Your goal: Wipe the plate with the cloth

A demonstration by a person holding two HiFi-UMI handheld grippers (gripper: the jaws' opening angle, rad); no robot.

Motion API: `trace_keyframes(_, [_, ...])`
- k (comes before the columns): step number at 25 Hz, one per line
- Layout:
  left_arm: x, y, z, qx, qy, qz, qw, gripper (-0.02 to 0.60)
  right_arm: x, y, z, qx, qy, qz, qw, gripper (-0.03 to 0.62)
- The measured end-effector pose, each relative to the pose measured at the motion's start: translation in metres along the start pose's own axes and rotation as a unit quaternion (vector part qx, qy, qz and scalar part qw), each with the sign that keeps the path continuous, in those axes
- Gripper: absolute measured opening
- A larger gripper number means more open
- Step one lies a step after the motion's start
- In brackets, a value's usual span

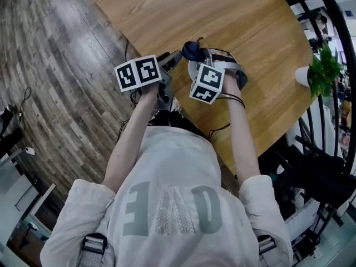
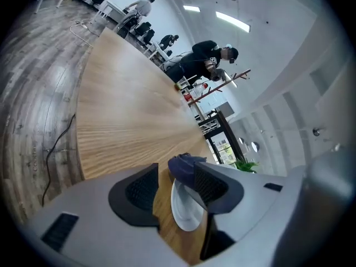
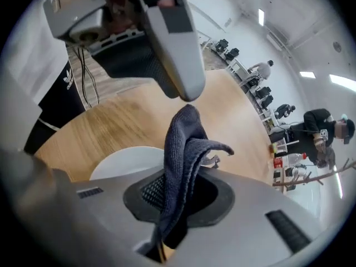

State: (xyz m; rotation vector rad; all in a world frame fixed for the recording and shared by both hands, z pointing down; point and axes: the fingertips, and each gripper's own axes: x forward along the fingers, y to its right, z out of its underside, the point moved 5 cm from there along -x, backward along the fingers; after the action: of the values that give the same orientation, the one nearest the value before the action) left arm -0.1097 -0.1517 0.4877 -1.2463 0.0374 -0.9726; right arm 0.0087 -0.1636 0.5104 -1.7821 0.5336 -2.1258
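A dark blue cloth [image 3: 183, 166] is shown at the middle of the right gripper view, bunched into a soft upright fold with one corner drooping to the right. It is judged to be light, limp and easily crumpled, with a nubbly weave that should not slip. It is best taken by a gathered bunch rather than by a loose edge.

A white plate [image 3: 119, 163] is seen lying flat on the wooden counter [image 1: 222, 15], at the lower left of that view, just behind the cloth. It is judged to be stiff, smooth, breakable and likely to slide when rubbed. It is better steadied at the rim.

The right tongs [image 3: 178, 196] are pressed together on the lower part of the cloth, which rises from between the pads.

The left tongs [image 2: 173, 185] are spread wide, with nothing gripped between the pads. The cloth and plate are seen beyond them. In the right gripper view, one tip hangs just above the top of the cloth. Whether it touches cannot be told.
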Motion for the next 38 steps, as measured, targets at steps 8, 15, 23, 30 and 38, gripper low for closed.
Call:
trace_keyframes(8, [-0.026, -0.005, -0.021, 0.000, 0.050, 0.000, 0.9988, 0.184, -0.006, -0.024, -0.012, -0.030, 0.001, -0.012, 0.999, 0.057])
trace_keyframes(15, [-0.031, 0.021, -0.040, 0.035, 0.069, 0.026, 0.9967, 0.184, -0.036, -0.076, -0.017, -0.077, 0.012, -0.041, 0.996, 0.057])
trace_keyframes(23, [-0.035, 0.040, -0.042, 0.083, 0.092, 0.035, 0.9916, 0.184, -0.056, -0.086, -0.007, -0.062, 0.020, -0.029, 0.997, 0.055])
trace_keyframes(30, [-0.070, 0.133, -0.066, 0.347, 0.226, 0.098, 0.9051, 0.009, -0.121, 0.016, -0.022, 0.161, 0.157, 0.143, 0.964, 0.057])
trace_keyframes(38, [-0.109, 0.222, -0.049, 0.536, 0.320, 0.099, 0.7750, 0.008, -0.237, 0.065, -0.005, 0.394, 0.356, 0.316, 0.786, 0.057])
